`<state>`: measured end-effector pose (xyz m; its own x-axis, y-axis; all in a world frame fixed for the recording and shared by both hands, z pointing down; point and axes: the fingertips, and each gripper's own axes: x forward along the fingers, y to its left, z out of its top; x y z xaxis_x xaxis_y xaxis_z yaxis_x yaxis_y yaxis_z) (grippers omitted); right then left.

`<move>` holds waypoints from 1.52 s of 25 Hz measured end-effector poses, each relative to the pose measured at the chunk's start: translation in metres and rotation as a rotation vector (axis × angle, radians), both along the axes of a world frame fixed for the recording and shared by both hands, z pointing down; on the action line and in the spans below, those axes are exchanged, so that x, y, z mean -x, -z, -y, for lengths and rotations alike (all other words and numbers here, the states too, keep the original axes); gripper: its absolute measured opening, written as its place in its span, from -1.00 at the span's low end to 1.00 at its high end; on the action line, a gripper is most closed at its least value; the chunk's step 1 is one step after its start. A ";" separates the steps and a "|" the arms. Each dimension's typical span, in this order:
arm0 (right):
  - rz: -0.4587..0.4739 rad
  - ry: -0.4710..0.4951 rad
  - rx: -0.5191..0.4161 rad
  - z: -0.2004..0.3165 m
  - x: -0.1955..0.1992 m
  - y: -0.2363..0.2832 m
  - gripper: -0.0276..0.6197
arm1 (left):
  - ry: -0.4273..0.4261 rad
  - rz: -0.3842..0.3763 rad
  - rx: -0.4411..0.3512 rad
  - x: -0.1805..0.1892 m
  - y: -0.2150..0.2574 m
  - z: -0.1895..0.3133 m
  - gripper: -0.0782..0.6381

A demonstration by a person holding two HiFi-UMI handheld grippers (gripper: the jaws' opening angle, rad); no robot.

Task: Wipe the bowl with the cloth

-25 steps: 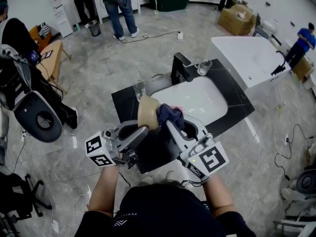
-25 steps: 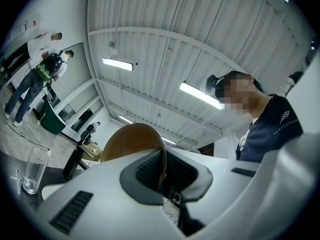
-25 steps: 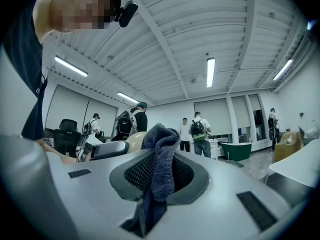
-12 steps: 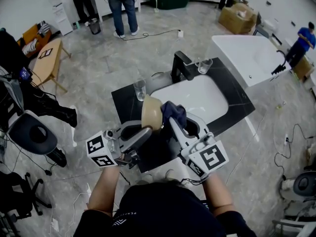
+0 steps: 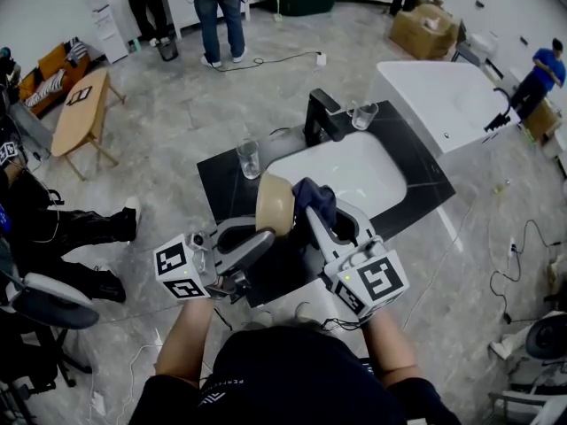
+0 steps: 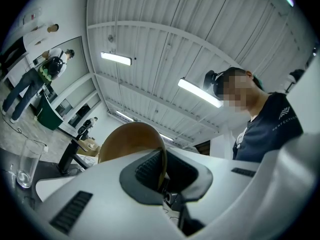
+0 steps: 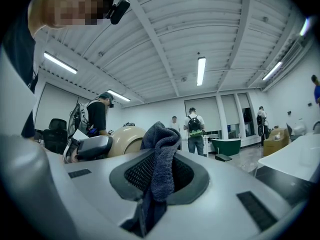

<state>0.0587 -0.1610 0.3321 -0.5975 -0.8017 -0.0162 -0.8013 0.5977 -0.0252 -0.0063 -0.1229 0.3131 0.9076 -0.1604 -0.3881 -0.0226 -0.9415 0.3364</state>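
Observation:
A tan bowl (image 5: 274, 204) is held on edge above the black counter, with my left gripper (image 5: 262, 234) shut on its rim. The left gripper view shows the bowl (image 6: 131, 141) rising from between the shut jaws of that left gripper (image 6: 162, 176). My right gripper (image 5: 309, 217) is shut on a dark blue cloth (image 5: 312, 198), which lies against the bowl's right side. In the right gripper view the cloth (image 7: 160, 159) bunches between the jaws of the right gripper (image 7: 159, 181) and the bowl (image 7: 125, 140) sits just left of it.
A white sink basin (image 5: 350, 175) is set in the black counter (image 5: 416, 171), with a black faucet (image 5: 321, 119) behind it. One glass (image 5: 249, 158) stands left of the sink, another glass (image 5: 363, 116) by the faucet. A white tub (image 5: 447, 100) stands right. People (image 5: 216, 7) stand far back.
The bowl and cloth have shifted slightly right and up with both grippers. A person at the left edge has moved, and the wooden table now shows there.

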 end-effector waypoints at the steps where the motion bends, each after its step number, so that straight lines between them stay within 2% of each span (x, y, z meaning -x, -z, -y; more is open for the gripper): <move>1: -0.002 -0.002 0.001 -0.001 -0.001 -0.001 -0.70 | -0.001 0.003 -0.001 -0.001 0.000 -0.001 -0.73; 22: 0.012 -0.085 0.055 -0.002 -0.018 -0.012 -0.70 | 0.022 0.010 -0.043 0.007 0.002 -0.014 -0.74; 27: 0.011 -0.095 0.057 -0.002 -0.020 -0.013 -0.70 | 0.045 0.027 -0.023 0.010 -0.004 -0.006 -0.74; 31: 0.009 -0.099 0.060 -0.002 -0.021 -0.013 -0.70 | 0.066 0.061 -0.019 0.008 -0.010 -0.002 -0.74; 38: 0.010 -0.101 0.074 -0.002 -0.023 -0.020 -0.70 | 0.135 0.181 -0.029 -0.003 -0.026 0.009 -0.74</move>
